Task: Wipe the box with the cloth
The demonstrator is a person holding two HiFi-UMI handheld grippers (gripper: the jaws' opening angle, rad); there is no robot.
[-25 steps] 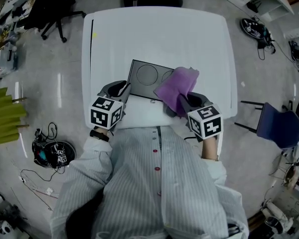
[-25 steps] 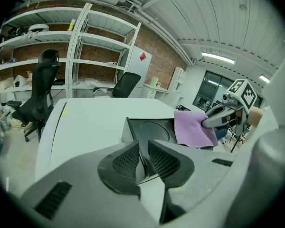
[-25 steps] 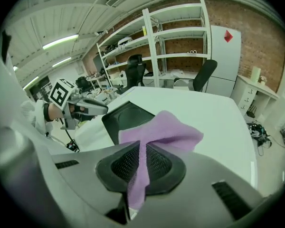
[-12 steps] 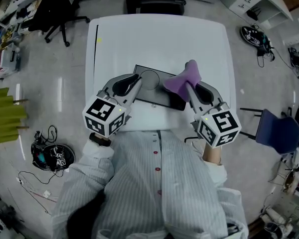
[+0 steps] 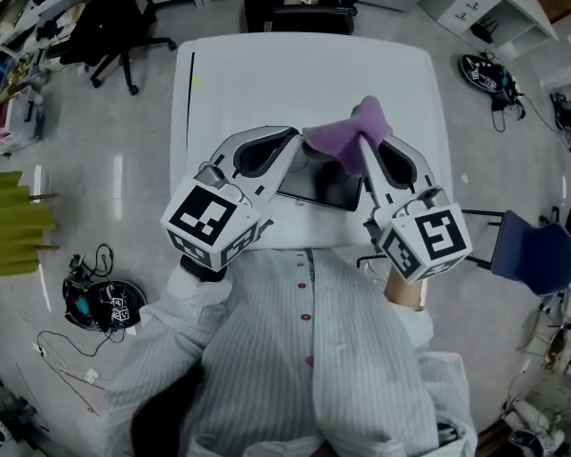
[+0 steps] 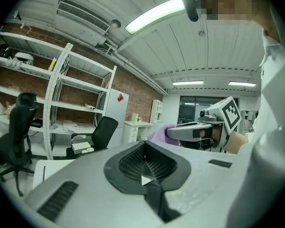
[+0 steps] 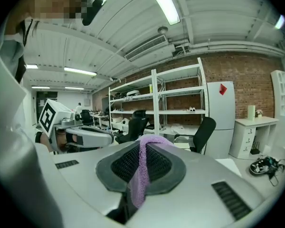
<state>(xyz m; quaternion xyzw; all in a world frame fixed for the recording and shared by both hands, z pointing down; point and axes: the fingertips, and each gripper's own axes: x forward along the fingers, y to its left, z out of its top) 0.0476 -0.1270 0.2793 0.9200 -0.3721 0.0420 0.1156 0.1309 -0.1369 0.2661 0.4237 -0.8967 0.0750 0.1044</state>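
Observation:
A flat dark box (image 5: 322, 188) lies on the white table (image 5: 266, 65), partly hidden behind both raised grippers. My right gripper (image 5: 366, 143) is held high above the box and is shut on a purple cloth (image 5: 347, 129), which bunches at its tips. The right gripper view shows the cloth (image 7: 141, 175) pinched in the seam of my right gripper (image 7: 143, 146). My left gripper (image 5: 271, 150) hangs beside it, also lifted off the table. In the left gripper view my left gripper (image 6: 145, 146) has its pads together with nothing between them, and the cloth (image 6: 156, 133) shows beyond.
Black office chairs (image 5: 124, 8) stand behind the table and a blue chair (image 5: 533, 250) at its right. Cables and a headset (image 5: 100, 293) lie on the floor at the left. Both gripper views point level at shelving (image 7: 175, 103) and ceiling lights.
Both grippers have risen from the table toward the head camera and tilted upward. The cloth has come off the box with the right gripper. The left gripper has left the box's corner.

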